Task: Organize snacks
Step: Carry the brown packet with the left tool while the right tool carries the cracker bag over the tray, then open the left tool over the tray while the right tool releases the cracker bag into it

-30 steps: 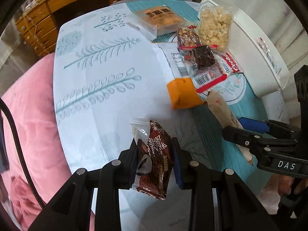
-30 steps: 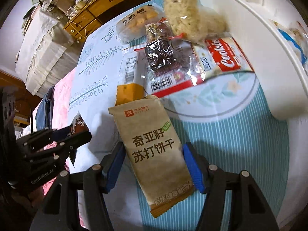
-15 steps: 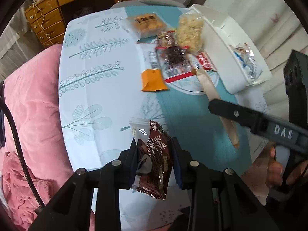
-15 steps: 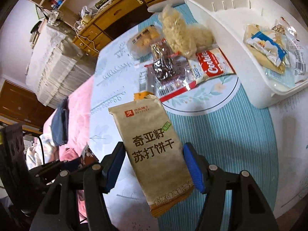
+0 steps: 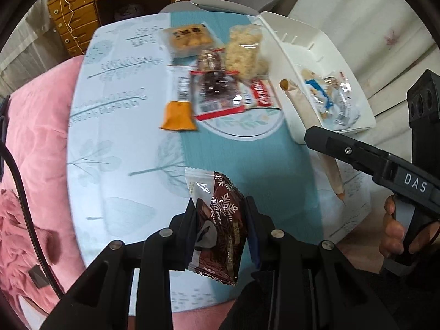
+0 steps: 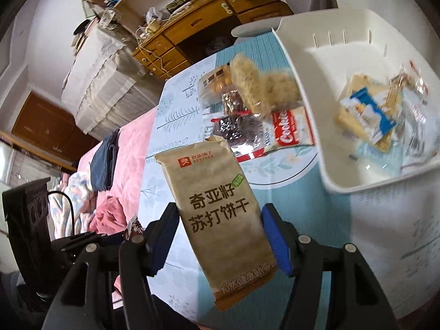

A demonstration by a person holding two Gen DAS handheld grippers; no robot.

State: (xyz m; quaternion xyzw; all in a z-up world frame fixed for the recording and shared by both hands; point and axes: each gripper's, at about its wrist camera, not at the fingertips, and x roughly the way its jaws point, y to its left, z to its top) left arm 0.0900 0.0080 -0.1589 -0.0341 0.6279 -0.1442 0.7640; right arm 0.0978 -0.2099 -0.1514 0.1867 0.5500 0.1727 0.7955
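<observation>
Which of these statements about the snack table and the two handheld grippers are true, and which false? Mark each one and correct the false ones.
1. The left gripper grips a brown snowflake-printed wrapper. True.
2. The right gripper is empty. False: it grips a tan paper cracker packet.
3. The white plastic bin already holds some wrapped snacks. True.
4. The red cookie packet lies inside the bin. False: it lies on the tablecloth beside it.
5. The orange packet lies on the tablecloth. True.
</observation>
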